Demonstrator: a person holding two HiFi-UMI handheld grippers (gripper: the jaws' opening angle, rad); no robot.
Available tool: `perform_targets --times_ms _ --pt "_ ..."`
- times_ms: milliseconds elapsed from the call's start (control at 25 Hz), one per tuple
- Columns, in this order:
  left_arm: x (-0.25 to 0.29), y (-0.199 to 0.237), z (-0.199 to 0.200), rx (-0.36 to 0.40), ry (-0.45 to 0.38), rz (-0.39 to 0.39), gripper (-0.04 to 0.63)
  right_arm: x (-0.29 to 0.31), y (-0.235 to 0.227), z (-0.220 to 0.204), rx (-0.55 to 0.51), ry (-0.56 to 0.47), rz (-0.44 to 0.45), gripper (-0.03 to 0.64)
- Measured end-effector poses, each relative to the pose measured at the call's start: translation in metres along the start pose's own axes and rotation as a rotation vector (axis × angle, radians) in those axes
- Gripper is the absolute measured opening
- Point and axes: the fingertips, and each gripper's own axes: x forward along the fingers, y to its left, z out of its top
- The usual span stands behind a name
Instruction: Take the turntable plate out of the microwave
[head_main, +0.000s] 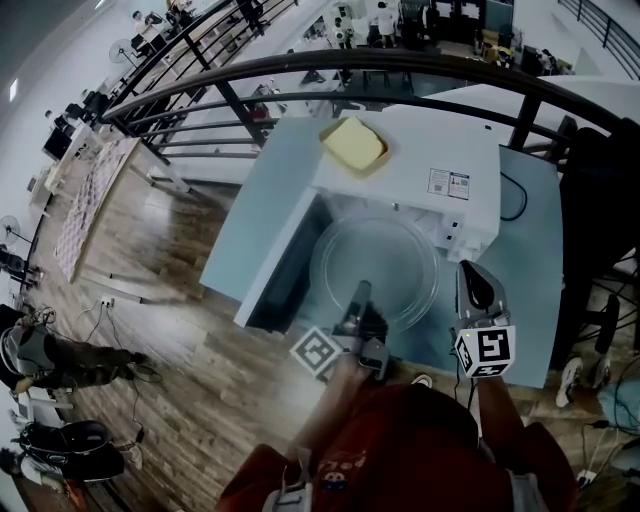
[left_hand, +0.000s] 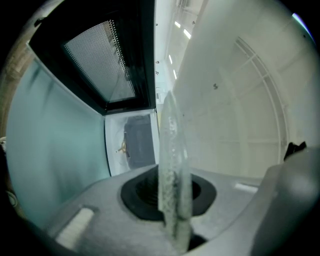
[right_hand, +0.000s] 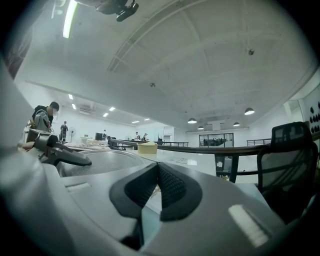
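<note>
The glass turntable plate (head_main: 375, 265) lies level just in front of the open microwave (head_main: 430, 160), above the desk's (head_main: 255, 225) front edge. My left gripper (head_main: 358, 292) pinches its near rim. My right gripper (head_main: 476, 282), jaws pressed together on nothing, is near the desk's front right corner.

On the microwave (head_main: 420, 150), at one o'clock in the head view, a label (head_main: 449, 184) with print too small to read; at six o'clock in the left gripper view, the turntable plate (left_hand: 172, 165), edge-on and blurred.

wooden floor (head_main: 170, 300), dark curved railing (head_main: 330, 60)
</note>
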Motion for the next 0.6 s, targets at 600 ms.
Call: perform_targets --times_ms 600 --pt "-0.006 -0.009 -0.016 0.021 0.0 0.001 0.023 -0.021 -0.01 0.005 -0.001 -0.009 -0.003 0.002"
